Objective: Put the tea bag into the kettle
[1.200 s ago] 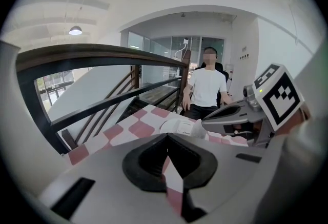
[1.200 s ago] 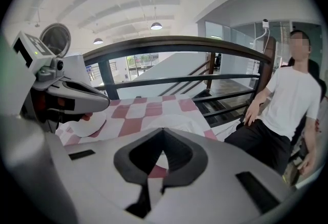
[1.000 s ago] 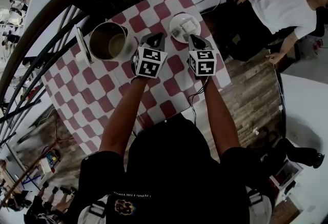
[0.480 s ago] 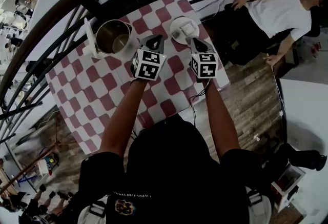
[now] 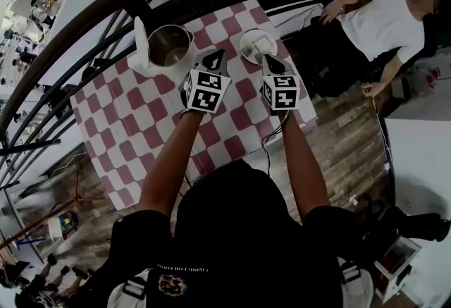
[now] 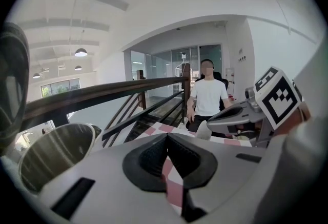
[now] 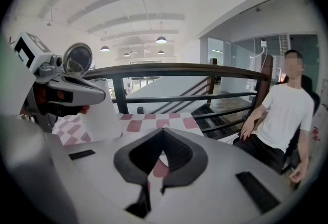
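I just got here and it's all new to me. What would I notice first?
The red-and-white checked tablecloth fills the middle, with a shiny open kettle at its far left and a white saucer holding a tea bag at its far right. Above it hover the left tongs and right tongs, both shut and empty, with black-and-white marker cubes on top. A person in a white shirt sits beyond it, on the right.
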